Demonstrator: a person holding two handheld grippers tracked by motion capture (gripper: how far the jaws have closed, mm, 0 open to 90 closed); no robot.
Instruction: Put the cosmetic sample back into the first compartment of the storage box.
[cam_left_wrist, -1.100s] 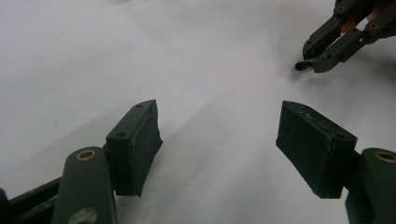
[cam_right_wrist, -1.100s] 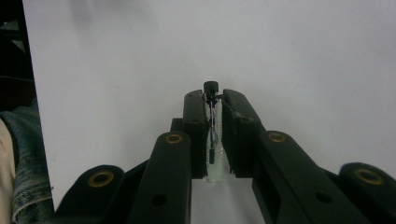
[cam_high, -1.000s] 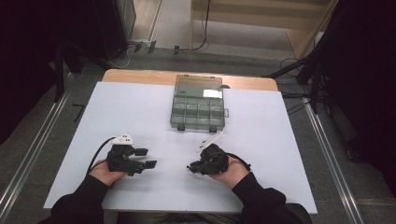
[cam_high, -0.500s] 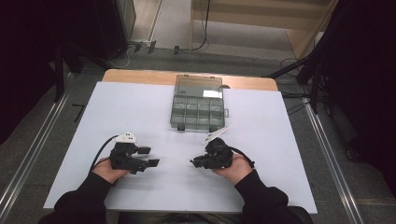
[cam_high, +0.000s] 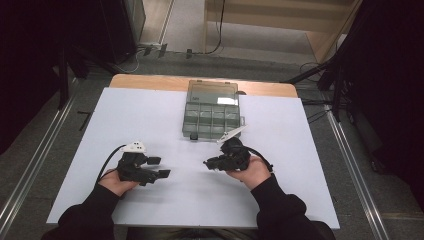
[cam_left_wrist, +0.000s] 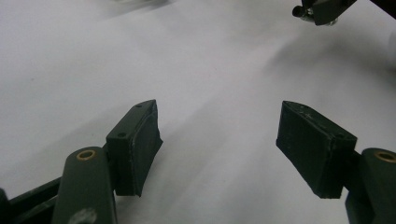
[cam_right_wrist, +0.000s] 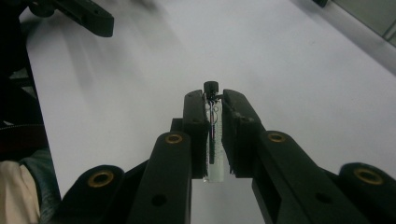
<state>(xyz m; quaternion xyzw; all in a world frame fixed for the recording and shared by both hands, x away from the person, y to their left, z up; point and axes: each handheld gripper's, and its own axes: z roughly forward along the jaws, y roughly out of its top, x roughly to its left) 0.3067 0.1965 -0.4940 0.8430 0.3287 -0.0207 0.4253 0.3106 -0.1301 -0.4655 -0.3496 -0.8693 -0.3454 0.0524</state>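
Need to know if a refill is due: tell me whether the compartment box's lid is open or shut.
Open. The compartment box has its clear lid laid back, away from the person, leaving the divided compartments uncovered.

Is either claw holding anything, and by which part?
The right claw grips a small clear vial along its body, black cap sticking out. The left claw is empty.

Small clear glossy glass-like vial with black cap (cam_right_wrist: 213, 135); matt black plastic right gripper (cam_right_wrist: 214, 105); translucent grey plastic compartment box (cam_high: 211, 111); matt white tabletop sheet (cam_high: 150, 115).
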